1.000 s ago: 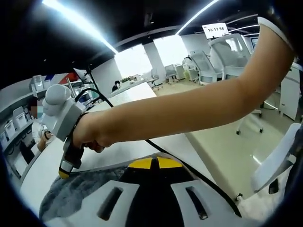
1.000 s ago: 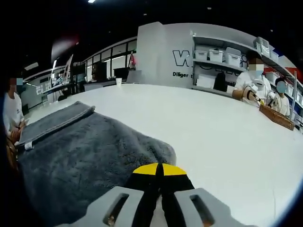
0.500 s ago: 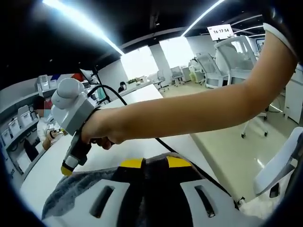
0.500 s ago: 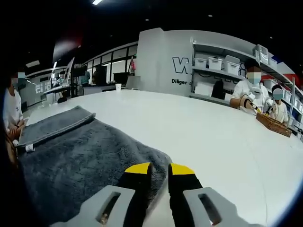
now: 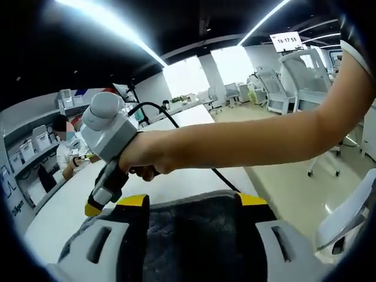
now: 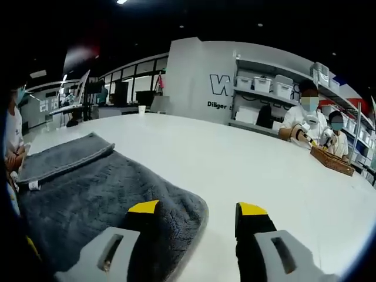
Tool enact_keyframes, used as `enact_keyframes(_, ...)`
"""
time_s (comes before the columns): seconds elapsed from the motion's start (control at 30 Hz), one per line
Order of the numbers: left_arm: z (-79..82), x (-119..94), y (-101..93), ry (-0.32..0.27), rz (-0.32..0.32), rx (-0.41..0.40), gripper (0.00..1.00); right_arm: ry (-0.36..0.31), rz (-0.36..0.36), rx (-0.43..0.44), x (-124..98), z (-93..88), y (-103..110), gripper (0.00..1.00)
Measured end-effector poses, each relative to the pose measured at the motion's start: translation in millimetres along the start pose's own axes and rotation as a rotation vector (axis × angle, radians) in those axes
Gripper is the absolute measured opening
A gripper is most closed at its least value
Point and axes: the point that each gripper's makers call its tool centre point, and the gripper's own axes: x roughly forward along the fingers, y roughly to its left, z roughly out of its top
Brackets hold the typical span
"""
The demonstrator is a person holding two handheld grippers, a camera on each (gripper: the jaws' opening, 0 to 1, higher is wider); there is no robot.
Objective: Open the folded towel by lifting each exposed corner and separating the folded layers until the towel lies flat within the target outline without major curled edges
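White tabletop (image 6: 247,170) carries the dark grey fluffy towel (image 6: 88,188), folded. Right gripper (image 6: 197,212) gapes, released, straddling its rounded corner; left gripper (image 5: 191,202) spreads wide over pile. Best to pinch just the top layer at that corner, then lift slowly.

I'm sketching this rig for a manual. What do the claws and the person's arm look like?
Each claw has pale grey slotted jaws with black inner faces and yellow tips, as on the left claw and right claw. The right claw's body is pale grey, trailing a black cable. The arm is bare, with a dark short sleeve.
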Motion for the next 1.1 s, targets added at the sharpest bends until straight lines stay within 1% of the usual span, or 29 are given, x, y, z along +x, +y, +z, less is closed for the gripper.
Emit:
enact_keyframes(0.03,0.6,-1,1.0,-0.004,0.005,-0.004,0.66,0.001,-0.001,0.000,0,-0.1,0,0.52)
enact_keyframes(0.07,0.7,-2,3.0,-0.007,0.015,-0.027,0.71,0.001,-0.008,-0.004,0,-0.2,-2,0.53)
enact_keyframes(0.1,0.4,-2,2.6,-0.007,0.015,-0.041,0.78,0.000,-0.008,-0.004,0,-0.5,-2,0.55)
enact_keyframes(0.17,-2.1,-3,2.5,0.003,0.023,-0.069,0.88,-0.003,-0.009,-0.004,0,-0.1,-3,0.56)
enact_keyframes(0.2,-3.0,-3,2.7,0.006,0.027,-0.070,0.89,-0.003,-0.010,-0.003,0,-0.1,-3,0.57)
enact_keyframes(0.27,-4.8,-5,3.5,0.011,0.038,-0.072,0.88,-0.006,-0.013,-0.008,0,0.5,-3,0.58)
enact_keyframes(0.37,-5.7,-7,3.6,0.010,0.045,-0.082,0.91,-0.007,-0.013,-0.007,0,0.6,-3,0.59)
enact_keyframes(0.4,-6.4,-8,2.9,0.016,0.042,-0.091,0.92,-0.001,-0.032,-0.022,-4,3.0,-6,0.60)
enact_keyframes(0.43,-6.7,-9,2.8,0.018,0.044,-0.091,0.91,0.011,-0.069,-0.054,-13,10.9,-8,0.60)
enact_keyframes(0.47,-6.9,-10,3.2,0.018,0.049,-0.091,0.90,0.010,-0.060,-0.046,-14,14.3,-3,0.60)
enact_keyframes(0.5,-6.7,-14,4.7,0.015,0.065,-0.090,0.89,0.004,-0.013,-0.018,-17,15.5,22,0.60)
enact_keyframes(0.53,-6.3,-18,7.7,0.008,0.092,-0.096,0.89,-0.006,-0.014,-0.016,-19,17.8,29,0.60)
enact_keyframes(0.63,-8.3,-24,9.0,0.010,0.107,-0.090,0.91,-0.001,-0.032,-0.042,-21,19.8,28,0.59)
enact_keyframes(0.73,-10.7,-31,13.2,0.013,0.126,-0.100,0.90,-0.006,-0.025,-0.031,-22,22.0,41,0.58)
enact_keyframes(0.8,-10.3,-34,14.1,0.014,0.132,-0.102,0.90,-0.005,-0.026,-0.035,-22,22.7,41,0.57)
enact_keyframes(0.93,-11.8,-43,16.1,0.024,0.149,-0.088,0.88,-0.027,-0.007,-0.026,-23,33.0,51,0.57)
enact_keyframes(1.03,-14.8,-51,17.4,0.028,0.158,-0.094,0.85,-0.033,-0.002,-0.039,-24,37.9,57,0.56)
enact_keyframes(1.1,-14.4,-54,17.5,0.020,0.162,-0.090,0.84,-0.029,0.003,-0.055,-24,40.0,60,0.56)
